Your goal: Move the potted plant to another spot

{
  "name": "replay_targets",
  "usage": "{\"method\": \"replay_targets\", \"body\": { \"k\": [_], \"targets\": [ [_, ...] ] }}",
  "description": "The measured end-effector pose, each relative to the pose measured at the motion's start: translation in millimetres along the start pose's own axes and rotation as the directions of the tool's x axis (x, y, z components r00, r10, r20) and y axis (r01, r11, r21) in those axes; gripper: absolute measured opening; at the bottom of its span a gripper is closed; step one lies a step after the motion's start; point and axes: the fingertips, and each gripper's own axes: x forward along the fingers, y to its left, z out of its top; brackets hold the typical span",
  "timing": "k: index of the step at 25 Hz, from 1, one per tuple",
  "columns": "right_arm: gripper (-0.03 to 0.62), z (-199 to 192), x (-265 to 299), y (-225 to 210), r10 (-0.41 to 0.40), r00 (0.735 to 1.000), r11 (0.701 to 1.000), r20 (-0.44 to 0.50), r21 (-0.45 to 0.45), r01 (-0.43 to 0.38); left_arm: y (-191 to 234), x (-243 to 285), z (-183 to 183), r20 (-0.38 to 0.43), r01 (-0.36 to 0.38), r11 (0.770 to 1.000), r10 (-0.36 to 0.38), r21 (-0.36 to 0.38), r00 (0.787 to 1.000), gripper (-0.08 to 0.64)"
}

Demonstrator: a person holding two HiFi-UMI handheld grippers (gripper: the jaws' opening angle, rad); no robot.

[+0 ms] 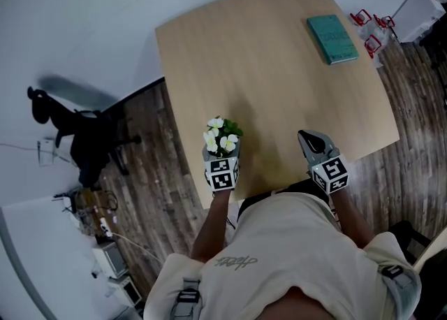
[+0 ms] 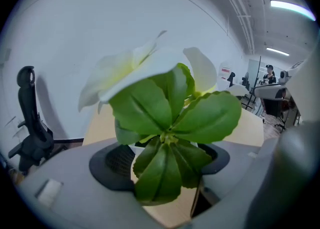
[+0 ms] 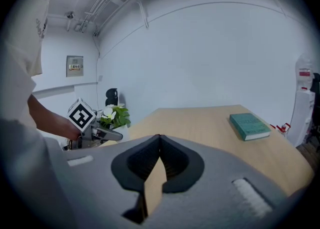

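Observation:
A small potted plant point(image 1: 221, 136) with white flowers and green leaves stands at the near left edge of the light wooden table point(image 1: 265, 60). My left gripper point(image 1: 222, 156) is shut on its pot. In the left gripper view the leaves point(image 2: 170, 123) fill the middle and hide most of the pot between the two dark pads point(image 2: 111, 165). My right gripper point(image 1: 311, 142) hovers over the table's near edge to the right of the plant, shut with nothing in it; its tips meet point(image 3: 159, 137). From the right gripper view the plant point(image 3: 115, 115) and the left gripper point(image 3: 97, 133) show at the left.
A teal book point(image 1: 332, 38) lies at the far right of the table, also seen as the book point(image 3: 249, 125) in the right gripper view. A black office chair point(image 1: 77, 130) stands on the wood floor to the left. Red-and-white items point(image 1: 370, 32) sit past the table's far right edge.

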Motion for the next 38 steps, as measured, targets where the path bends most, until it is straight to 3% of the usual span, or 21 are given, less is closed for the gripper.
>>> {"method": "replay_targets", "body": {
  "k": [7,17,38],
  "targets": [
    [0.003,1,-5,-42,0.044,0.999,0.999,0.023,0.017,-0.044,-26,2,16,-0.003,-0.056,0.998,0.056,-0.041,0.998,0.35],
    [0.003,-12,-13,-86,0.087,0.996,0.994,0.03,0.061,-0.089,-58,20,45,-0.008,-0.092,0.995,0.092,0.041,0.996,0.35],
    [0.003,-35,-26,-157,0.192,0.981,0.978,-0.002,0.083,-0.191,-119,78,114,0.01,-0.107,0.992,0.107,0.059,0.994,0.35]
  ]
}}
